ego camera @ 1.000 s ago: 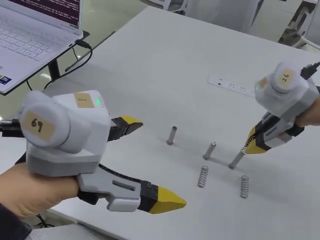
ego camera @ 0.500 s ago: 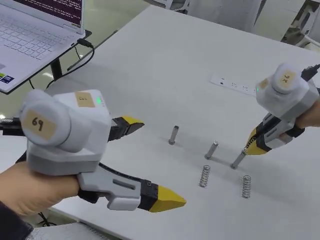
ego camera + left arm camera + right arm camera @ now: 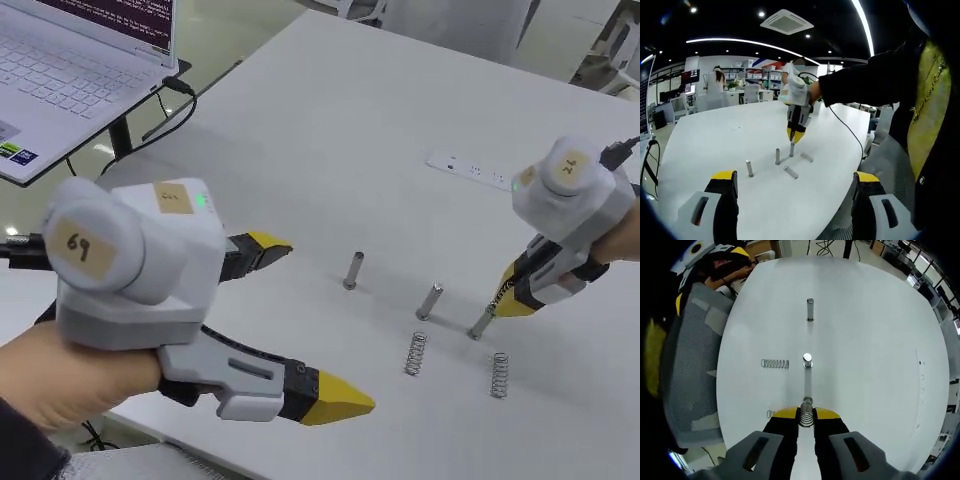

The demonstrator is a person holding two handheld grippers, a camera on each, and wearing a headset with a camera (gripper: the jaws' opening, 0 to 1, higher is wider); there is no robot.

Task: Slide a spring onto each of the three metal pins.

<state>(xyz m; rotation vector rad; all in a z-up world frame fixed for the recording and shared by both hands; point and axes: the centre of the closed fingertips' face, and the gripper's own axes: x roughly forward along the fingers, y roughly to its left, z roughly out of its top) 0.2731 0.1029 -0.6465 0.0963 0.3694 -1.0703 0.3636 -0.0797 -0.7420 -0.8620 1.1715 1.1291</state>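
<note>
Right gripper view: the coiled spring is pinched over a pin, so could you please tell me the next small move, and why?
Probably ease the right gripper down along the upright metal pin beneath it, then open. Its yellow tips pinch the coiled metal spring at the pin's top, apparently not yet slid down to the white table.

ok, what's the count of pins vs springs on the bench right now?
Metal pins: 3
Springs: 3, with two loose on the table at and, and one held in the right gripper
Total: 6
</note>
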